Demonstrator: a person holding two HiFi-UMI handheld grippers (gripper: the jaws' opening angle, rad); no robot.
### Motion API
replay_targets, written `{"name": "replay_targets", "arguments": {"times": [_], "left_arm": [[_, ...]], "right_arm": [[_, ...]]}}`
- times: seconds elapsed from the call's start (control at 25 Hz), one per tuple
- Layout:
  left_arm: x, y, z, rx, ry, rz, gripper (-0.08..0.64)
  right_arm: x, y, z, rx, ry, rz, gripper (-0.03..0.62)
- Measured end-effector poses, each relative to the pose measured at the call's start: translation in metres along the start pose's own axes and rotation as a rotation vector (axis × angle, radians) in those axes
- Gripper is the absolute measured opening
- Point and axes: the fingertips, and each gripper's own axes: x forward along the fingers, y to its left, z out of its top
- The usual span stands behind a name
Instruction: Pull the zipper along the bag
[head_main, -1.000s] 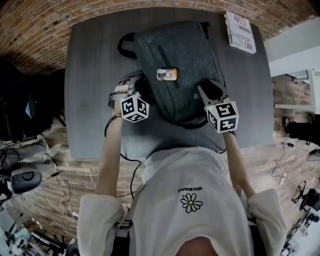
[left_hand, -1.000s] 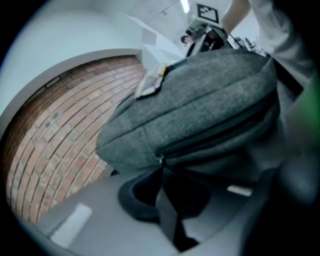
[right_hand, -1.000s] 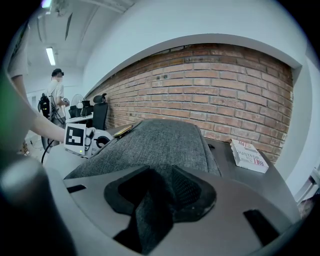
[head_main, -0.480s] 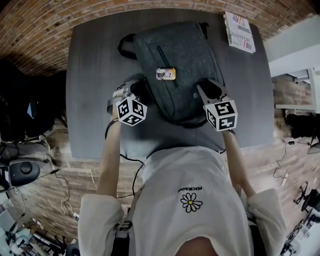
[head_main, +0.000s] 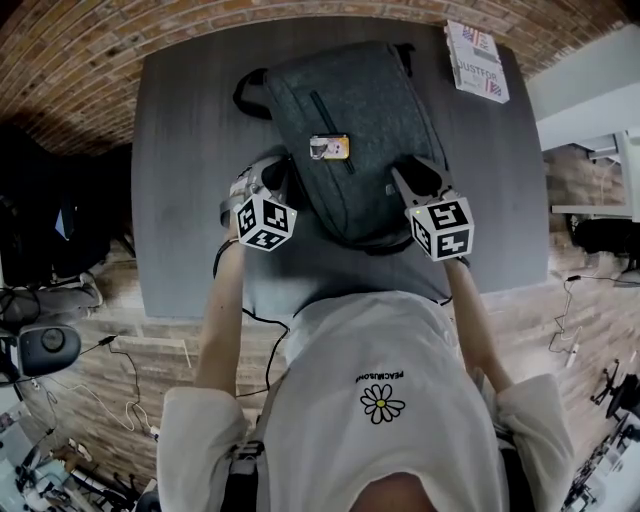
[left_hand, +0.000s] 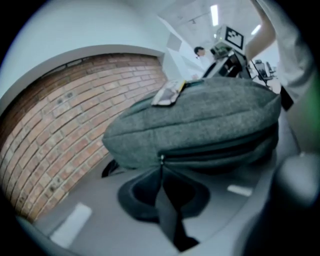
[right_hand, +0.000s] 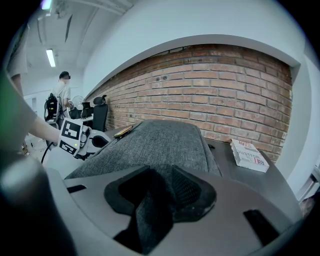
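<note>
**Figure: Both my tools grip the grey bag (head_main: 360, 120), which lies on the counter (head_main: 180, 150).**
My left tool (head_main: 272, 178) has its jaws pinched almost together on the dark zipper pull (left_hand: 167, 210). The pull runs down from the slider (left_hand: 161, 159) on the bag's side seam. My right tool (head_main: 415, 182) is closed partway, its pads biting a fold of the bag's fabric at the near edge.
</note>
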Motion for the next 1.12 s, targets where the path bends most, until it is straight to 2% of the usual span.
{"name": "replay_targets", "arguments": {"times": [0.16,0.4,0.64,0.68,0.72,0.76,0.88,1.0,1.12], "left_arm": [[0.007,0.0,0.005,-0.001,-0.006,0.001,0.014],[0.013,0.0,0.0,0.039,0.001,-0.02,0.012],[0.006,0.0,-0.004,-0.028,0.034,-0.065,0.011],[0.004,0.0,-0.004,-0.045,0.039,-0.065,0.011],[0.002,-0.001,-0.004,-0.057,0.044,-0.062,0.011],[0.001,-0.002,-0.003,-0.066,0.049,-0.06,0.009],[0.002,0.0,-0.005,-0.089,0.065,-0.067,0.009],[0.002,-0.001,-0.006,-0.085,0.079,-0.089,0.009],[-0.006,-0.008,-0.002,-0.063,0.074,-0.129,0.009]], "right_arm": [[-0.001,-0.002,-0.001,0.0,-0.003,-0.001,0.132],[0.0,0.0,-0.002,0.002,-0.008,0.001,0.13],[-0.001,0.001,0.0,-0.01,-0.008,0.005,0.13],[-0.002,0.006,0.002,-0.037,-0.013,0.023,0.119],[-0.005,0.015,0.005,-0.079,-0.023,0.058,0.018],[-0.008,0.029,0.009,-0.128,-0.036,0.11,0.0],[-0.002,0.077,0.016,-0.226,-0.024,0.279,0.0],[0.006,0.086,0.014,-0.256,0.021,0.328,0.0],[0.005,0.085,0.013,-0.225,0.04,0.344,0.001]]}}
